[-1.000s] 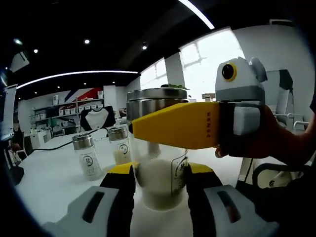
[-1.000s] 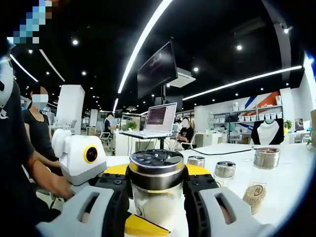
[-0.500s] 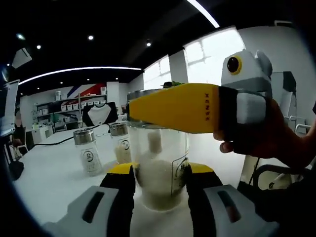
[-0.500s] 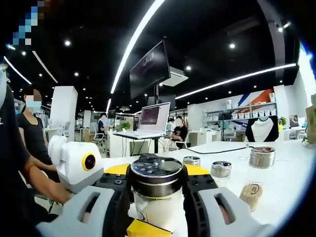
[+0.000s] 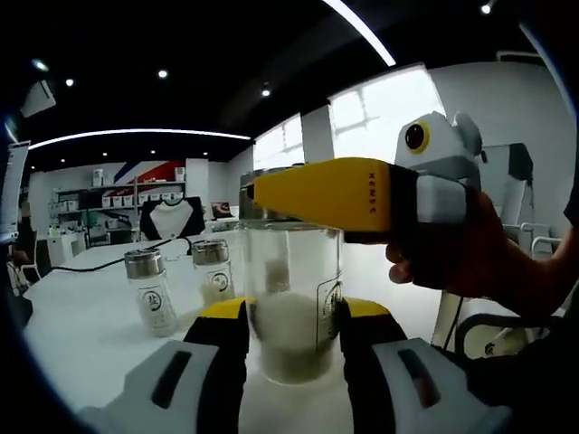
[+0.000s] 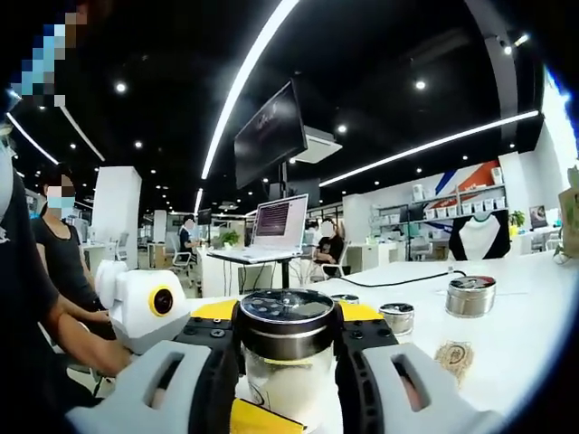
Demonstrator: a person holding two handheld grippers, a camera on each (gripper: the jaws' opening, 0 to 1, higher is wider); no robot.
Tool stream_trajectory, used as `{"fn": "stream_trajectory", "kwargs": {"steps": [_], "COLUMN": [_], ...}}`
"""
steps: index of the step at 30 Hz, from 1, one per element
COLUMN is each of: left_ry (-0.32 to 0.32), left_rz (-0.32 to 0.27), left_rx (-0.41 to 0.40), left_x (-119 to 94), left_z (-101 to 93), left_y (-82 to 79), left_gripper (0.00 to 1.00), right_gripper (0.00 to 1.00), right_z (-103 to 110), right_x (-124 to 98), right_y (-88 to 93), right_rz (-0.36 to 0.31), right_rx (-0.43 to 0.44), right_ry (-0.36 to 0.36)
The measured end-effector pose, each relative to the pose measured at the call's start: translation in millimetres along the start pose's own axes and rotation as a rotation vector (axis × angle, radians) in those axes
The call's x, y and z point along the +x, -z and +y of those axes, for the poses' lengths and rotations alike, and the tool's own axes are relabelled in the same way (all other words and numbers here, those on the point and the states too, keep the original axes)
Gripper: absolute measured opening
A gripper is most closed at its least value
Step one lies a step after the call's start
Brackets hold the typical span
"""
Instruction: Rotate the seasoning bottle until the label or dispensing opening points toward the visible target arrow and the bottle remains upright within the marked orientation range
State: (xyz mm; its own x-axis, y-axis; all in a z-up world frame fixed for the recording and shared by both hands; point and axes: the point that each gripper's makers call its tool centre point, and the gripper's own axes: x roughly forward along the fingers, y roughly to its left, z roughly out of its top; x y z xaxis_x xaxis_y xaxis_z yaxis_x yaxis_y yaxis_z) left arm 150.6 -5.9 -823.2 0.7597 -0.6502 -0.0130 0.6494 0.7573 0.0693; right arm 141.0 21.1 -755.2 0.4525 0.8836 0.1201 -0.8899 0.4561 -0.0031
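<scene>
Item: bottle [image 5: 294,303], clear glass, white granules in the lower part, steel perforated cap [image 6: 286,313]; stands on the white table [image 5: 81,316]. Left gripper [image 5: 292,330] closed on the bottle's lower body, one jaw on each side. Right gripper [image 6: 288,348] closed on the bottle just under the cap; in the left gripper view it enters from the right, its yellow jaw crossing in front of the bottle's neck. Step in hand, as judged: turning the bottle about its own axis. Done well, one gripper slackens just enough to let the glass slip while the other turns, both kept level so the base stays flat on the table. Orientation: long axis upright, cap up, no lean apparent. A printed label [image 5: 333,306] sits at the right edge of the bottle in the left gripper view, so it faces sideways from that gripper. Target arrow: cannot tell where it lies. Left of the bottle: two small shakers [image 5: 152,289], well apart from it.
</scene>
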Motion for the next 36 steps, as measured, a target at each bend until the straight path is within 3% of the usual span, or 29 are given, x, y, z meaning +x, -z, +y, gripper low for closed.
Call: {"fn": "stream_trajectory", "kwargs": {"steps": [4, 11, 19, 23, 30, 36], "left_ry": [-0.022, -0.032, -0.047, -0.007, 0.006, 0.047], "left_rz": [0.019, 0.025, 0.03, -0.01, -0.009, 0.041], "left_rx": [-0.001, -0.017, -0.011, -0.057, -0.022, -0.018], "left_x": [-0.4, -0.6, -1.6, 0.7, 1.0, 0.8], "left_z": [2.1, 3.3, 6.3, 2.2, 0.7, 5.8], "left_y": [3.8, 6.9, 9.4, 0.6, 0.0, 8.8], "left_gripper": [0.41, 0.41, 0.41, 0.41, 0.41, 0.55], "right_gripper": [0.39, 0.4, 0.4, 0.39, 0.38, 0.38], "right_z": [6.1, 3.6, 0.9, 1.0, -6.2, -18.6], "right_x": [3.1, 5.4, 6.8, 3.6, 3.0, -1.0], "right_y": [6.1, 11.5, 18.8, 10.2, 9.8, 5.5], "right_rz": [0.047, 0.055, 0.086, 0.061, 0.057, 0.052], "right_rx": [-0.069, -0.107, -0.072, -0.093, -0.051, -0.046], "right_ry": [-0.01, 0.007, 0.021, 0.025, 0.015, 0.028]}}
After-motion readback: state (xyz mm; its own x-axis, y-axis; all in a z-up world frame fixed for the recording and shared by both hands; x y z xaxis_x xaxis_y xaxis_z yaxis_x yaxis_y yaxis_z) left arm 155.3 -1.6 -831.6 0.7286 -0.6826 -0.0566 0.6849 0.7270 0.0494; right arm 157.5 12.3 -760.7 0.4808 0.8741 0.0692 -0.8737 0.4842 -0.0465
